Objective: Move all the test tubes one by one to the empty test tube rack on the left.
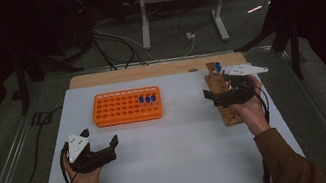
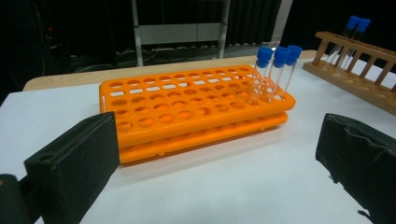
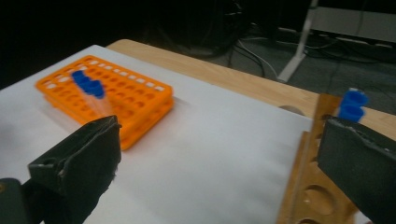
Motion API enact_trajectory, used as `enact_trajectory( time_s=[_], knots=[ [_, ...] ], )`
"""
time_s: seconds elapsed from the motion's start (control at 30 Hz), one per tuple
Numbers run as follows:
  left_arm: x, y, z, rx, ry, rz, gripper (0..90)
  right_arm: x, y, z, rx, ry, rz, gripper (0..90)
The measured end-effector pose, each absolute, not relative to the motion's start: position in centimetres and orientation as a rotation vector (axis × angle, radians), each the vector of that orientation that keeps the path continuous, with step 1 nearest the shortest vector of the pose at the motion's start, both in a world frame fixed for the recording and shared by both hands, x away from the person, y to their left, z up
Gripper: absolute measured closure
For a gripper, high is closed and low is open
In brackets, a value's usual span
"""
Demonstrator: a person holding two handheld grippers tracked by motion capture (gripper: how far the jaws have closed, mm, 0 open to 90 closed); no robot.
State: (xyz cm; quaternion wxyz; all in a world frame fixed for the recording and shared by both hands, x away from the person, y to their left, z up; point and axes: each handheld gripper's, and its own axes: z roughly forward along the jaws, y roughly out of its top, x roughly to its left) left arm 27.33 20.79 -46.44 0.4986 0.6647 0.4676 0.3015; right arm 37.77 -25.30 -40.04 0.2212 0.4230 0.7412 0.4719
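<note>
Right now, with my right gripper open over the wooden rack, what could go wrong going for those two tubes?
1. The two blue-capped tubes stand close together at the wooden rack's far end; open jaws of the right gripper could knock one while closing on the other.
2. The rack looks light and unclamped, so a sideways nudge may slide it.
</note>
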Motion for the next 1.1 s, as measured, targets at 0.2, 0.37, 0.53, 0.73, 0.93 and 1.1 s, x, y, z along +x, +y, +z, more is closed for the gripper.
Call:
enact_trajectory(
  time_s=[0.2,0.37,0.53,0.73,0.93,1.1],
  knots=[
    [27.3,21.1,-46.5,1.598,1.145,0.732,0.8,39.3,-26.0,-39.9,1.209,2.031,1.252,0.0],
    [27.3,21.0,-46.7,1.591,1.147,0.73,0.8,40.9,-26.9,-40.0,1.254,2.016,1.203,1.1],
    [27.3,20.8,-46.7,1.601,1.139,0.726,0.8,42.4,-27.6,-40.4,1.309,2.005,1.175,4.7],
    [27.3,20.8,-46.8,1.599,1.141,0.721,0.9,44.2,-27.8,-41.4,1.362,1.997,1.149,8.3],
    [27.2,20.9,-46.8,1.589,1.142,0.713,0.9,45.9,-28.0,-42.6,1.446,1.968,1.116,16.3],
    [27.2,21.0,-46.9,1.584,1.146,0.709,0.9,47.1,-28.5,-43.6,1.503,1.976,1.067,35.0]
  ],
)
